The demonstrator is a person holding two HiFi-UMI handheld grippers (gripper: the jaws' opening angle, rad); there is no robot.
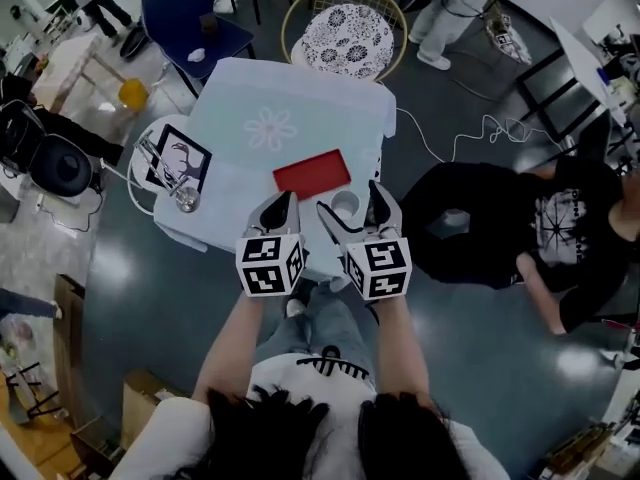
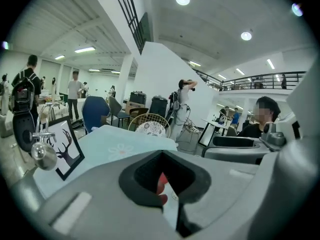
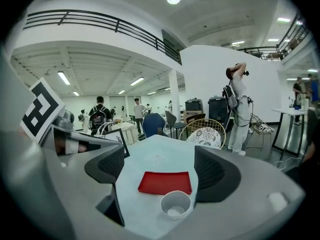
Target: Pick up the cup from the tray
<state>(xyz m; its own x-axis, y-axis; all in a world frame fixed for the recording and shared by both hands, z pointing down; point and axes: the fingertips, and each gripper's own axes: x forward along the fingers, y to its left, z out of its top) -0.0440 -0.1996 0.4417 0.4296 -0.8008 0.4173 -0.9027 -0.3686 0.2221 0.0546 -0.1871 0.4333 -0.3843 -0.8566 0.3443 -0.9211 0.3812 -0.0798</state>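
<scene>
A white empty cup (image 1: 345, 206) (image 3: 175, 205) stands upright on the pale blue cloth near the table's front edge, just in front of the red tray (image 1: 312, 175) (image 3: 165, 182), not on it. My right gripper (image 1: 350, 202) (image 3: 161, 171) is open, its two fingers either side of the cup without touching it. My left gripper (image 1: 285, 200) (image 2: 169, 209) is shut and holds nothing, hovering left of the cup over the front edge. A sliver of the red tray (image 2: 161, 183) shows through its fingers.
The table (image 1: 300, 88) carries a framed deer picture (image 1: 178, 158) (image 2: 65, 146) and a metal ball-ended object (image 1: 185, 200) at its left. A wicker chair (image 1: 347, 28) and a blue chair (image 1: 190, 13) stand behind. A person in black (image 1: 520, 228) sits to the right.
</scene>
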